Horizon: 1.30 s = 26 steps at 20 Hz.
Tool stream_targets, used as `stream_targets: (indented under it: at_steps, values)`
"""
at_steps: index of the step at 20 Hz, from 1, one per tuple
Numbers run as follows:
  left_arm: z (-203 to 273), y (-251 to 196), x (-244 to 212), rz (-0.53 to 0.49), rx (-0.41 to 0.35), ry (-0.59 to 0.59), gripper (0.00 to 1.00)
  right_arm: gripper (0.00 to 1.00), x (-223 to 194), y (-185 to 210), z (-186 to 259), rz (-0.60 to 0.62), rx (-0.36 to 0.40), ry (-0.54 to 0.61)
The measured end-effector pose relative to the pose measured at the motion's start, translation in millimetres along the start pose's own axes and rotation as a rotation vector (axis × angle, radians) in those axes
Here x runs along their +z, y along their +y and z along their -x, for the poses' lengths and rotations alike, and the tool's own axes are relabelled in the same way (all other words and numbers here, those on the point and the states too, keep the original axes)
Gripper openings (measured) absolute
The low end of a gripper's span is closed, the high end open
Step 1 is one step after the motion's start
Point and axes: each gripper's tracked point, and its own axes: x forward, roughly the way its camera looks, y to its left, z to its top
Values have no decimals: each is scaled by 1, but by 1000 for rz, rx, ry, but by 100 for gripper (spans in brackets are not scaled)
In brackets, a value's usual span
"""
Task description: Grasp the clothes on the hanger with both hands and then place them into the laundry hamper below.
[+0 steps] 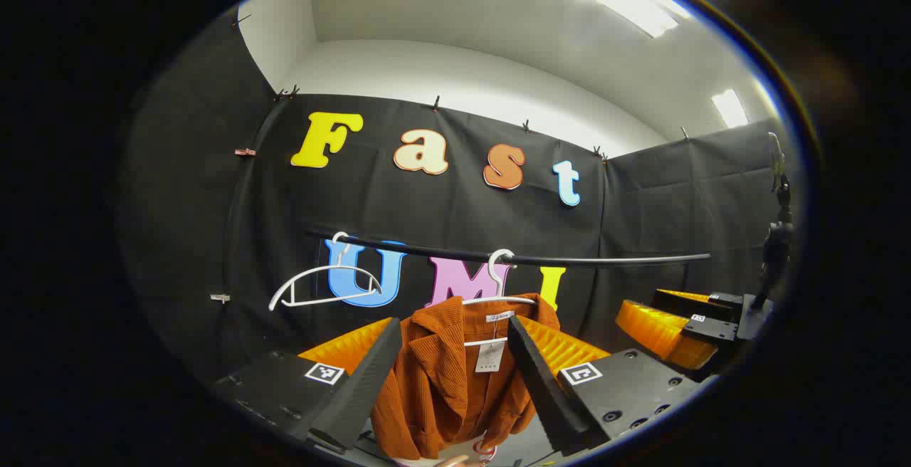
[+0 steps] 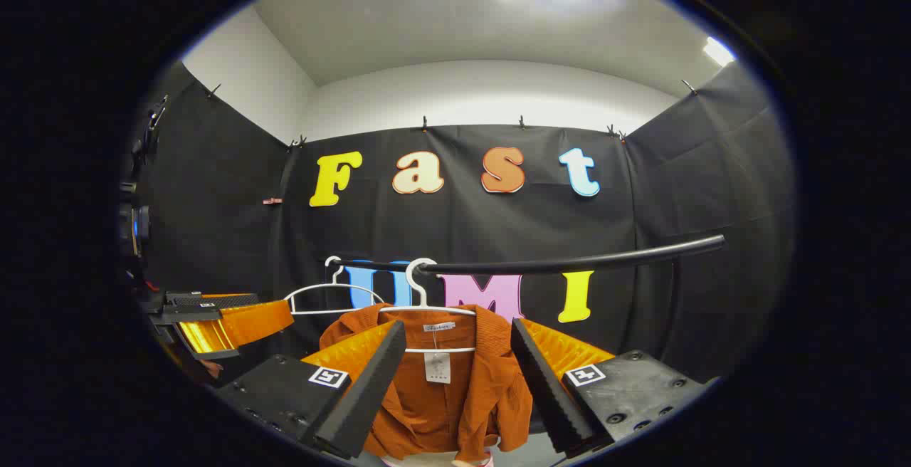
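Hanging rust corduroy shirt [image 1: 455, 374] on white hanger [image 1: 498, 296], neck label unreadable, both grippers' jaws wide open, empty.

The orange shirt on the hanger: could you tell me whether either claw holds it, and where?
Nothing is held: both claws, left and right, are open, short of the orange shirt.

Left gripper [image 1: 455, 374]: two wedge-shaped fingers with serrated inner faces, mounted on flat dark blocks; each block carries square white fiducial marker and several recessed round screw holes. Ribbed glossy panels behind fingers. Right gripper [image 2: 452, 381]: same build, same markers, same screw holes along block edges. Right gripper also seen from side in left gripper view [image 1: 687, 324], small white tag on top.
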Motion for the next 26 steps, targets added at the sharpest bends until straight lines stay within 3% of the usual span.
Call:
stream_targets:
  at_steps: [26]
  values:
    - [0,7,-20,16,-30,57,94,95,-30,10,0,30,-42,84]
